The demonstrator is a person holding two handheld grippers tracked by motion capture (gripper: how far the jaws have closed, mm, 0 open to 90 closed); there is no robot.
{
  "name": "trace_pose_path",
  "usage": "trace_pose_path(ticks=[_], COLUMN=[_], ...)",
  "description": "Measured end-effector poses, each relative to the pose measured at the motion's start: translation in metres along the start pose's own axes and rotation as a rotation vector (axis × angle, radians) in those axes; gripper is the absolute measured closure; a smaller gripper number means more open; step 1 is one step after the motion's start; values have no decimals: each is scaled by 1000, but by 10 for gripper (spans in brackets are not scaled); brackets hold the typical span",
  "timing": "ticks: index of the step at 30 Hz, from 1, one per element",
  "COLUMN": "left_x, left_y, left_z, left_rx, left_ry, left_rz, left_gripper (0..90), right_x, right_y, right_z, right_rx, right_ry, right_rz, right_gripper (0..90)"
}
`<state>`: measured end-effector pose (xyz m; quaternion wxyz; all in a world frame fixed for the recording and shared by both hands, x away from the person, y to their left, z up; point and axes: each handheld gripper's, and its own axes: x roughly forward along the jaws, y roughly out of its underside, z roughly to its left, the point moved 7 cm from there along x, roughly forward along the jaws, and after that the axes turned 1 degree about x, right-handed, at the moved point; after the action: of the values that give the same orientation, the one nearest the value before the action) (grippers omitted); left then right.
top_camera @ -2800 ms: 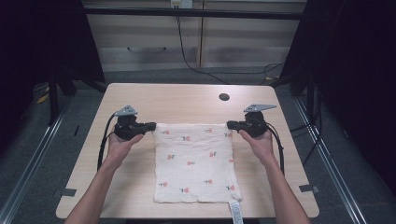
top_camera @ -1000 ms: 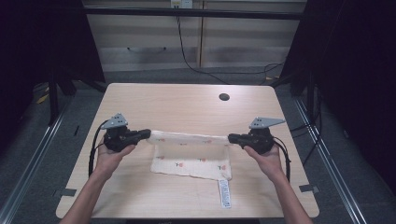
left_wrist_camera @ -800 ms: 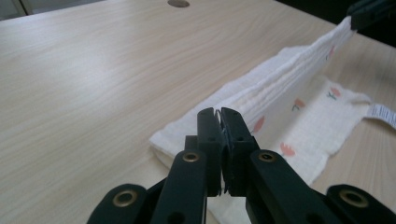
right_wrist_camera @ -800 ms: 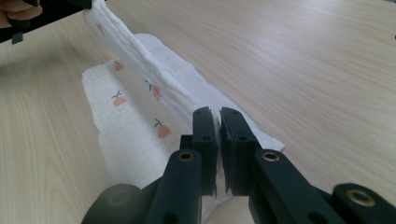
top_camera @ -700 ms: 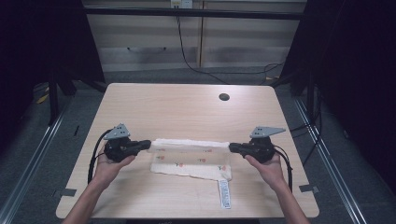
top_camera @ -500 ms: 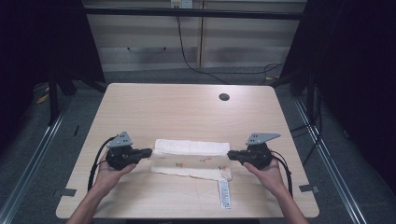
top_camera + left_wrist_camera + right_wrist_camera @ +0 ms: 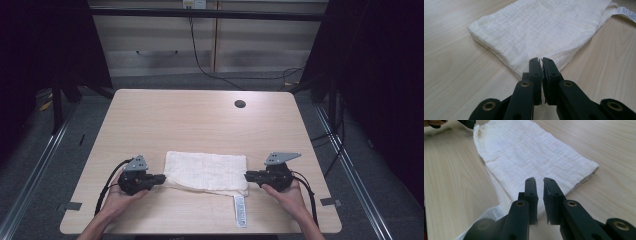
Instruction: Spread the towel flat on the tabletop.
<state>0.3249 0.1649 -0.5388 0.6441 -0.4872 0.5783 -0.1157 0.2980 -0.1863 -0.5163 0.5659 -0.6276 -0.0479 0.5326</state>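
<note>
A white muslin cloth [image 7: 207, 171] lies folded into a wide band on the wooden table [image 7: 200, 120], its care label [image 7: 240, 211] sticking out toward the near edge. My left gripper [image 7: 162, 177] sits at the cloth's left end. In the left gripper view the left gripper [image 7: 540, 60] is shut, with a sliver of the cloth [image 7: 544, 27] pinched at the tips. My right gripper [image 7: 247, 176] sits at the right end. In the right gripper view the right gripper [image 7: 539, 180] has just been opening; a narrow gap shows, and the cloth [image 7: 531, 155] lies flat below it, not pressed.
A dark round hole [image 7: 240, 104] sits in the tabletop at the far right. Cables trail from both grippers toward the near edge. The label [image 7: 491, 215] lies to the left of the right jaws, and the left gripper [image 7: 467, 123] is at the cloth's far end.
The cloth went from spread flat to folded in half. Both hands carried its far edge toward the near side and lowered it. The right jaws have parted slightly.
</note>
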Motion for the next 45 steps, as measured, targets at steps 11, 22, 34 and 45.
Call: trace_pose_path(ticks=[11, 22, 34, 45], left_x=[-19, 10, 42, 15], left_y=[-13, -46, -27, -1], left_z=[5, 33, 39, 13], left_rx=[-56, -79, -48, -7], left_ry=[11, -21, -59, -95], left_rz=[-109, -87, 41, 50], left_gripper=[710, 689, 778, 777], right_x=[-2, 25, 64, 66], right_y=[-2, -20, -16, -11], right_z=[-2, -19, -37, -9], right_rx=[10, 8, 46, -30], right_ry=[3, 29, 53, 24], right_rz=[-10, 23, 99, 123], right_gripper=[776, 773, 810, 800])
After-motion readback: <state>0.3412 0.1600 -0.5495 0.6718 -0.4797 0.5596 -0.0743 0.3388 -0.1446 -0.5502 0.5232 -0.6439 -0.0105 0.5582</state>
